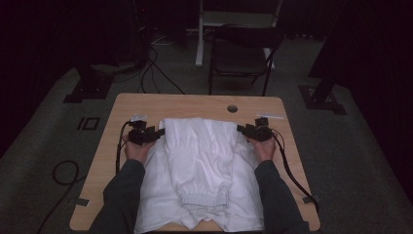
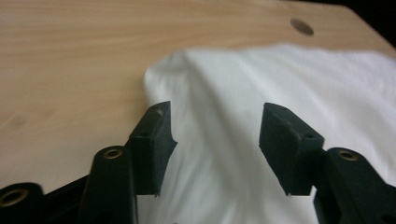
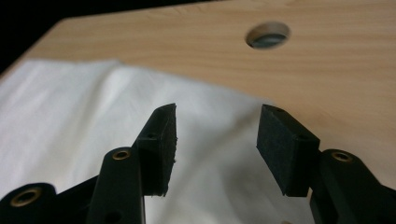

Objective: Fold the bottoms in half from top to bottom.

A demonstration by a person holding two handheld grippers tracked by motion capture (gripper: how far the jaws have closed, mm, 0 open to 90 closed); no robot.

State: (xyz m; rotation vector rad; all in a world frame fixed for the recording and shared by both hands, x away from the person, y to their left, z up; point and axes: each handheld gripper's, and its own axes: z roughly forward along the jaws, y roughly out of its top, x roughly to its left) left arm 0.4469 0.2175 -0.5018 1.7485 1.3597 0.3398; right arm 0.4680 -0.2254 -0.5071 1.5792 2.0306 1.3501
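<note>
A white garment (image 1: 199, 165) lies folded on the wooden table (image 1: 146, 102), its ribbed cuff toward the near edge. My left gripper (image 1: 158, 132) hovers at the garment's far left corner, jaws apart with nothing between the pads. In the left gripper view the cloth (image 2: 280, 74) lies below the open gripper (image 2: 215, 140). My right gripper (image 1: 242, 128) hangs at the far right corner, also open and empty. The right gripper view shows the white fabric (image 3: 70, 116) under the spread gripper (image 3: 217, 140).
A round cable hole (image 1: 232, 108) sits in the table near its far edge, also seen as the hole (image 3: 267, 35). A dark folding chair (image 1: 241, 58) stands beyond the table. Cables (image 1: 63, 173) trail on the grey carpet at left.
</note>
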